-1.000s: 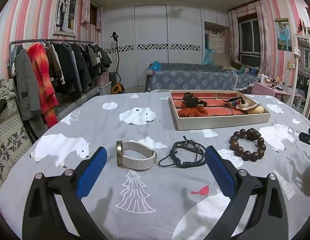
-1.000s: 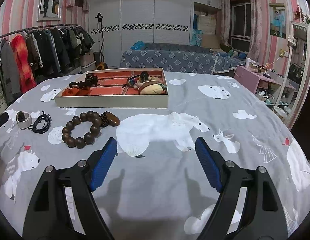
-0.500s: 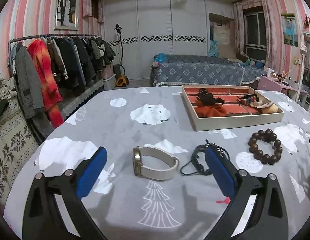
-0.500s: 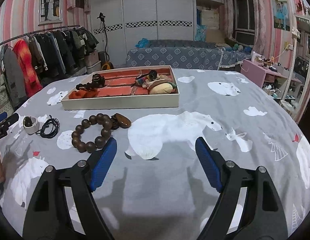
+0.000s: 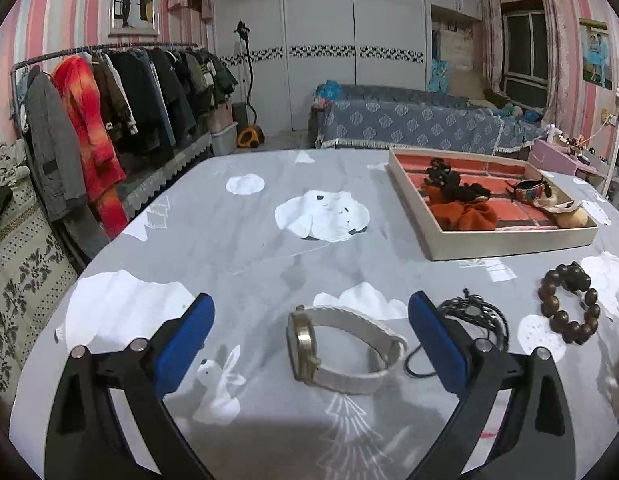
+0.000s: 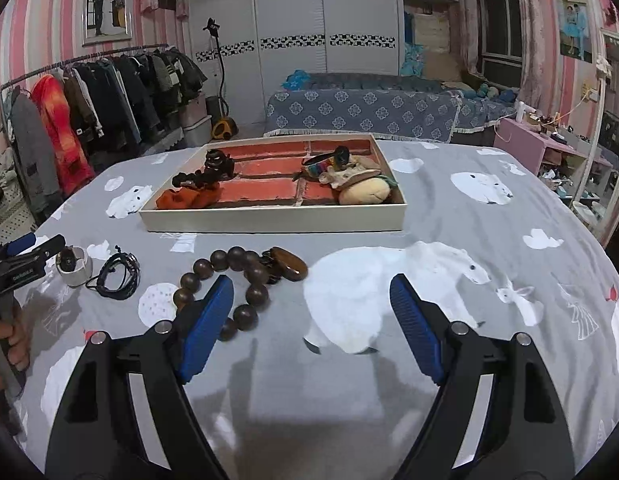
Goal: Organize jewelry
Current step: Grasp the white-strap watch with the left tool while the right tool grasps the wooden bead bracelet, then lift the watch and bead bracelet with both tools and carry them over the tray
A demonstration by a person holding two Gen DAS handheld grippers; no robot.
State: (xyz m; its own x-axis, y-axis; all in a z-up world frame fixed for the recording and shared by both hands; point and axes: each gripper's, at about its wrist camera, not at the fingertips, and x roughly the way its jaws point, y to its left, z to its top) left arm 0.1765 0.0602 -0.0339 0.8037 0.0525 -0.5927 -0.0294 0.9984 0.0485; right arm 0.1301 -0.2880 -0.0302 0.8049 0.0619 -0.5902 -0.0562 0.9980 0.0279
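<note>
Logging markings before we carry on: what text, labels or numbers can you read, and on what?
Left gripper: a small white print on its black body, too blurred to read.
Watch: dial seen edge-on, nothing legible.
Tray, bead bracelet, cord bracelet: no text visible.

I see my left gripper (image 5: 309, 344) and right gripper (image 6: 311, 324) both angled downward, jaws spread wide, nothing pinched between the blue pads.

Pink striped walls (image 5: 69, 20) go around the room. A rack of coats (image 5: 109, 92) stands at nine o'clock. White closet doors (image 5: 321, 52) are at twelve o'clock. A blue bed (image 5: 409, 124) and dark window (image 5: 523, 60) sit at two o'clock.
</note>
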